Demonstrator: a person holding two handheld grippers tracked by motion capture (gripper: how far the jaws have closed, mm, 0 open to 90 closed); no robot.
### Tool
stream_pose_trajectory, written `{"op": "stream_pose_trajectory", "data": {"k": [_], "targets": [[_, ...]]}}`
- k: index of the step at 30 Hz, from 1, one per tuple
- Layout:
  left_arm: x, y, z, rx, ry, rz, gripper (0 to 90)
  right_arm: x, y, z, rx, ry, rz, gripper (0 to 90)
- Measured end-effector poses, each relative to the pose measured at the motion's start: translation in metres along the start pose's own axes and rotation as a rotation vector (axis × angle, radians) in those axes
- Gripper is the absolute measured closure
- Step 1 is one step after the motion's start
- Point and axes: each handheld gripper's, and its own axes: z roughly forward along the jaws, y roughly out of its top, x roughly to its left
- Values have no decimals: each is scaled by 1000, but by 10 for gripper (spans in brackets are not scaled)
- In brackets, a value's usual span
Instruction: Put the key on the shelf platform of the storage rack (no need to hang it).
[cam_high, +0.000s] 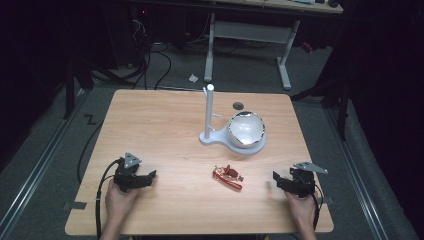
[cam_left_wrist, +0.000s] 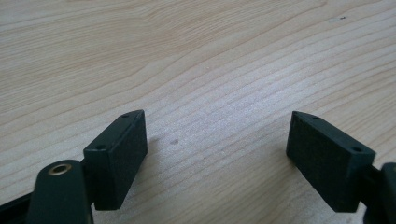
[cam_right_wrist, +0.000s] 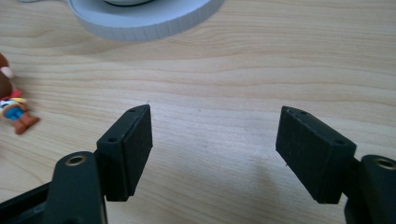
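A small red and gold toy figure with a red strap (cam_high: 228, 176) lies on the wooden table (cam_high: 160, 130) between my two grippers; its feet show at the left edge of the right gripper view (cam_right_wrist: 14, 112). My left gripper (cam_high: 150, 176) rests near the table's front left, open, with bare wood between its jaws (cam_left_wrist: 217, 144). My right gripper (cam_high: 278, 179) rests at the front right, open and empty (cam_right_wrist: 212, 140). A white stand (cam_high: 209, 114) with an upright post has a shiny round bowl (cam_high: 245, 128) on its base, behind the toy.
The stand's white round base (cam_right_wrist: 140, 18) lies just beyond the right gripper. A dark round spot (cam_high: 238, 105) marks the table's far side. Behind the table stand a desk frame (cam_high: 250, 35) and cables on the floor.
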Motion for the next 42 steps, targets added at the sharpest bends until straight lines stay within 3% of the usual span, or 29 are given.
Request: {"op": "stream_pose_trajectory", "data": {"k": [6,13,20,25,30,42], "targets": [[0,0,0,-4,6,-3,214,10,3,1,6,35,-21,273],[1,0,0,-3,7,0,213,25,10,-3,-25,86,-70,271],[0,0,0,-5,8,-3,214,51,17,-4,-28,139,-162,263],[0,0,0,-5,8,-4,214,67,21,0,-14,189,-195,255],[0,0,0,-5,8,-3,212,91,23,10,-19,280,-248,233],[0,0,0,0,4,3,206,126,32,36,30,359,-325,184]]}}
